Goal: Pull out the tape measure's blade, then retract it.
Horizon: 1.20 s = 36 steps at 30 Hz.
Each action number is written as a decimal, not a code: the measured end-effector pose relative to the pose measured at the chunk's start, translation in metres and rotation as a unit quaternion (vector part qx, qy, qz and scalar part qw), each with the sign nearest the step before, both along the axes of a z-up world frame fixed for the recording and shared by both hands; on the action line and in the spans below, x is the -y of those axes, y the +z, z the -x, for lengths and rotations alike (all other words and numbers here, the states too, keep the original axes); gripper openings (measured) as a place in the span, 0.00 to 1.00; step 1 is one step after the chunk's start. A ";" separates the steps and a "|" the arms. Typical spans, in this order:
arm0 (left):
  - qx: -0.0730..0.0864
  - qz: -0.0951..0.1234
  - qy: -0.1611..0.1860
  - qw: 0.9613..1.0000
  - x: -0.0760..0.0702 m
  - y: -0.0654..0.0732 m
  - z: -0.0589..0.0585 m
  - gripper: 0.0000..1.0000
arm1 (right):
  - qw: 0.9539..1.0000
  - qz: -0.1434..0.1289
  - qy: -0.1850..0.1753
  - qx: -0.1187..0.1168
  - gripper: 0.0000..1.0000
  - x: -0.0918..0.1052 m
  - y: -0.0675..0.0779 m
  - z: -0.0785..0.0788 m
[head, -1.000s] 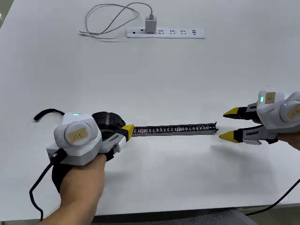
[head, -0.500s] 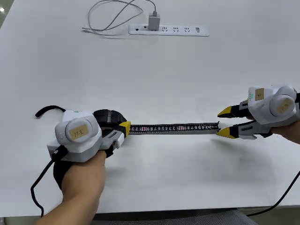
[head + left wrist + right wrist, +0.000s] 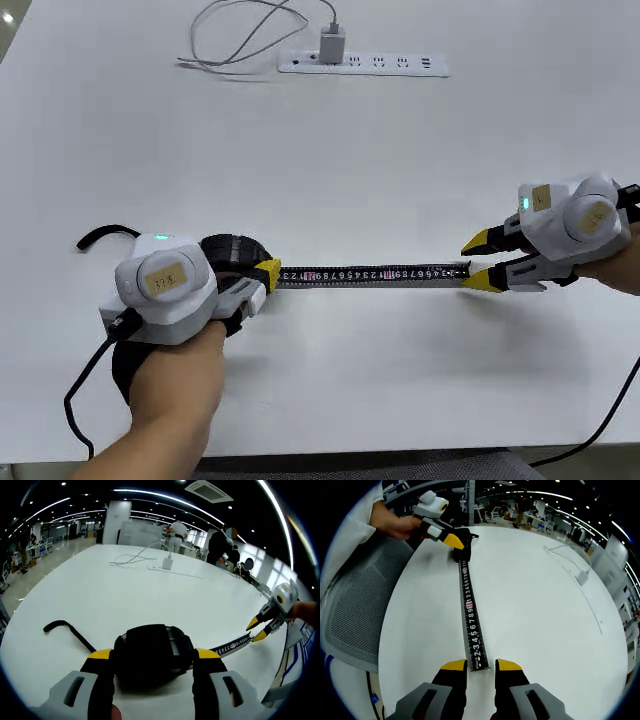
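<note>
On the table (image 3: 330,160), black tape measure (image 3: 232,256); dark numbered blade (image 3: 370,273) extended

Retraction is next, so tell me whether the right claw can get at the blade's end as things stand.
Probably yes: the right claw is open, with the blade's end lying between its jaw tips and nothing in the way. The left claw holds the case.

Broad bare white table (image 3: 330,150) open across the middle, power strip (image 3: 365,64) with charger (image 3: 332,44) and looped cable (image 3: 235,35) along the far side, extended blade (image 3: 370,273) barring the near strip between left gripper (image 3: 153,655) and right gripper (image 3: 475,262), black strap (image 3: 100,238) lying left of the tape measure (image 3: 232,255)
</note>
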<state>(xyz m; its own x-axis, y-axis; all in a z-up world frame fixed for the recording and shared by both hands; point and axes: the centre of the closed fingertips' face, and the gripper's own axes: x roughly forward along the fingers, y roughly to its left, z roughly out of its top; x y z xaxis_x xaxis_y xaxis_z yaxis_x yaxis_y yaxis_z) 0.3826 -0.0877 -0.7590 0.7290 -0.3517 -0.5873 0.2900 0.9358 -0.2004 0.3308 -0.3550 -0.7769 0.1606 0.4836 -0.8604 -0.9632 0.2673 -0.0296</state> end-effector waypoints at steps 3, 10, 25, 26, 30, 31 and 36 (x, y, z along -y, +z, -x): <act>-0.001 0.001 0.000 1.000 0.000 0.000 0.000 0.59 | 1.000 -0.001 0.002 -0.005 0.17 -0.001 -0.002 0.001; -0.003 0.002 -0.002 1.000 0.000 -0.001 0.000 0.59 | 1.000 0.004 0.009 -0.013 0.15 0.000 -0.006 0.002; -0.004 0.004 -0.004 1.000 0.000 -0.001 0.000 0.59 | 1.000 0.012 0.024 -0.013 0.12 0.000 -0.011 0.002; -0.006 0.003 -0.004 1.000 0.000 -0.001 0.000 0.59 | 1.000 0.012 0.023 -0.014 0.12 0.000 -0.011 0.003; -0.008 0.002 -0.006 1.000 0.000 0.000 0.001 0.58 | 1.000 0.014 0.025 -0.012 0.12 0.001 -0.012 0.003; -0.009 0.001 -0.006 1.000 0.000 0.000 0.001 0.58 | 1.000 0.014 0.025 -0.012 0.12 0.001 -0.012 0.003; -0.016 -0.001 -0.007 1.000 0.000 -0.001 0.001 0.58 | 1.000 0.015 0.024 -0.011 0.11 0.001 -0.012 0.002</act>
